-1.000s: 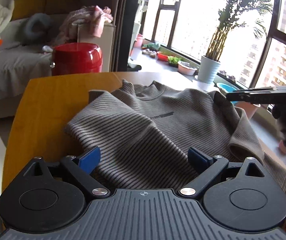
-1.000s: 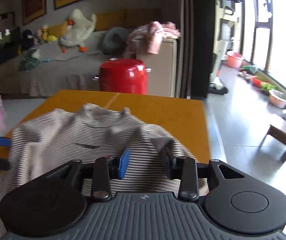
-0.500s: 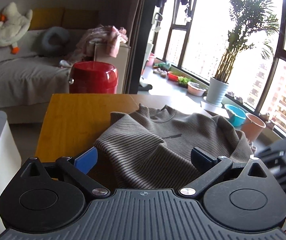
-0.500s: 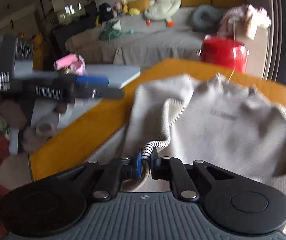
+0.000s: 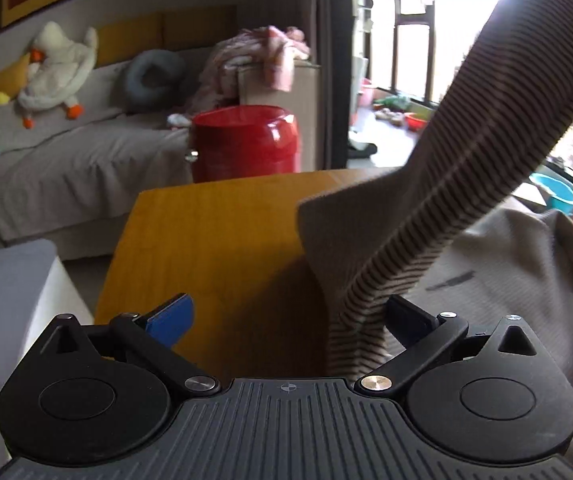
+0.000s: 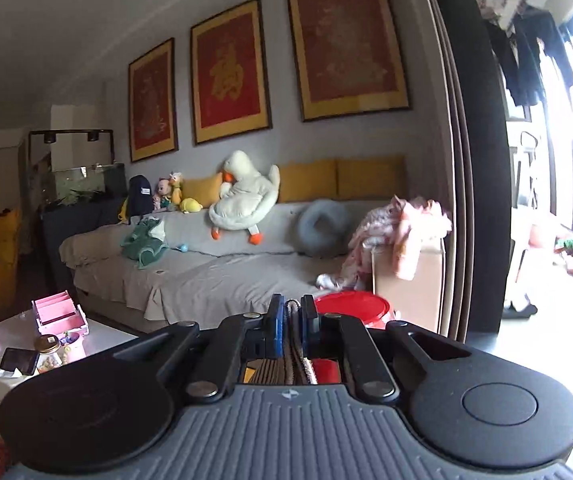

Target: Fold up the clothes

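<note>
1. The sweater (image 5: 518, 272) is a ribbed knit in beige with thin dark stripes, and there's a small dark mark on the paler chest area at the right of the left wrist view. Most of it lies crumpled on the wooden table (image 5: 206, 240), filling the lower right of that frame.
2. One long striped part of it, looks like a sleeve (image 5: 466, 160), rises from the lower middle of the frame and runs up out of the top right corner, pulled fairly taut.
3. The left gripper (image 5: 286, 316) is spread wide with nothing clamped. Its blue pad sits over bare table at lower left, and the dark finger on the right touches the striped fabric or comes very close to it, can't tell which.
4. The right gripper (image 6: 291, 318) is pinched nearly closed around a bunch of striped fabric, which you can see squeezed between the blue pads in the bottom middle of the right wrist view.
5. Only the left wrist view shows the table and the body of the sweater. The right wrist view looks across the room instead: a grey sofa (image 6: 226, 268) with a white stuffed goose (image 6: 246, 204), three red framed pictures (image 6: 226, 72) on the wall above, and a red bin (image 6: 352, 304) just past the pads.
6. The bin and goose also turn up in the left view, in the upper half behind the table.
</note>
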